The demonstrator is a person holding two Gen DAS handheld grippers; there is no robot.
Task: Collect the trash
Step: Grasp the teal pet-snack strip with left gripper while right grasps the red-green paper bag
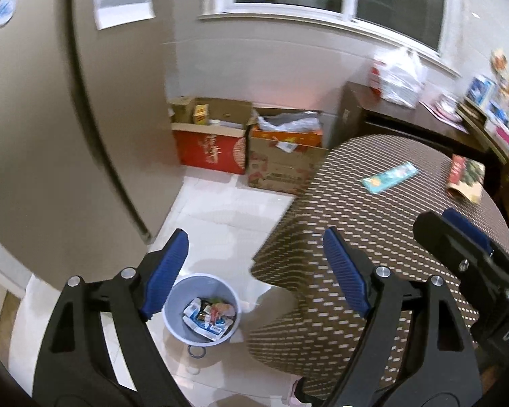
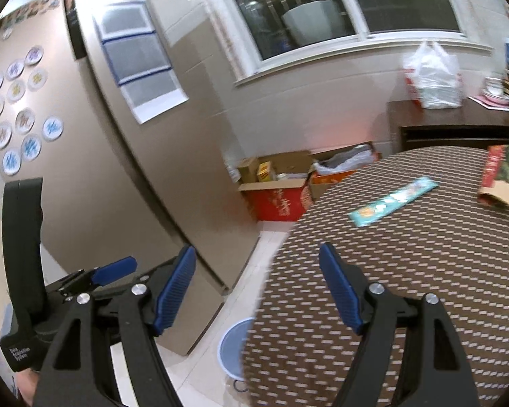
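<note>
A pale blue waste bin [image 1: 202, 308] stands on the white floor beside the table and holds several wrappers. My left gripper [image 1: 256, 266] is open and empty, hovering above the bin and the table's edge. A flat teal wrapper [image 1: 389, 175] and a red and green paper bag [image 1: 465, 178] lie on the brown woven tablecloth [image 1: 373, 237]. My right gripper [image 2: 258, 285] is open and empty over the table's near edge, short of the teal wrapper [image 2: 393, 201] and the paper bag [image 2: 504, 176]. The bin's rim [image 2: 232, 346] peeks out beside the table. The right gripper's fingers [image 1: 458, 237] show at the right of the left wrist view.
A tall beige fridge [image 1: 85, 135] stands on the left. Open cardboard boxes [image 1: 213, 135] sit on the floor against the far wall under a window. A dark wooden sideboard [image 2: 458, 125] behind the table carries a white plastic bag [image 2: 434, 78].
</note>
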